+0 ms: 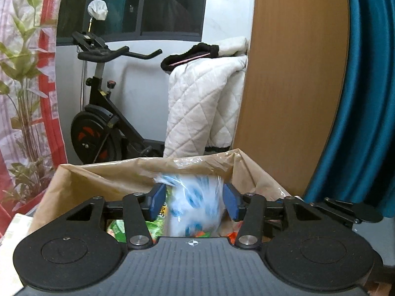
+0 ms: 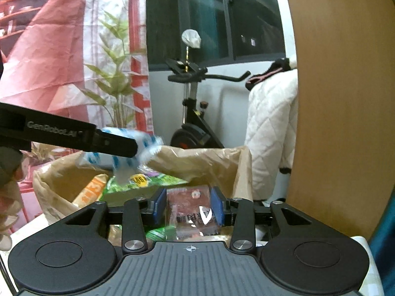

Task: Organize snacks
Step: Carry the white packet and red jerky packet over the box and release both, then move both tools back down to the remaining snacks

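The left hand-held gripper (image 1: 193, 201) has its blue pads (image 1: 156, 201) set apart with a white packet printed in blue (image 1: 195, 204) between them; the packet is blurred and a gap shows on the right-hand side, so I cannot tell whether the pads press on it. The right hand-held gripper (image 2: 188, 206) stands narrower, its blue pads (image 2: 217, 206) flanking a brown wrapped snack (image 2: 190, 209); whether they squeeze it I cannot tell either. Both packets sit over the mouth of an open brown paper bag (image 1: 103, 180). Inside the bag lie green snack packs (image 2: 158, 181) and an orange-lettered packet (image 2: 91, 191). In the right wrist view the left hand-held gripper reaches in from the left, with the white and blue packet at its tip above the bag's near rim, and a hand (image 2: 8, 170) shows at the left edge. Behind the bag stands a black exercise bike (image 1: 98, 113), with a white quilted cover (image 1: 197, 103) draped beside it, a wooden panel (image 1: 296, 74) and a teal curtain (image 1: 365, 98) to the right, and a leafy plant (image 1: 24, 74) before a red and white backdrop (image 2: 49, 37) to the left
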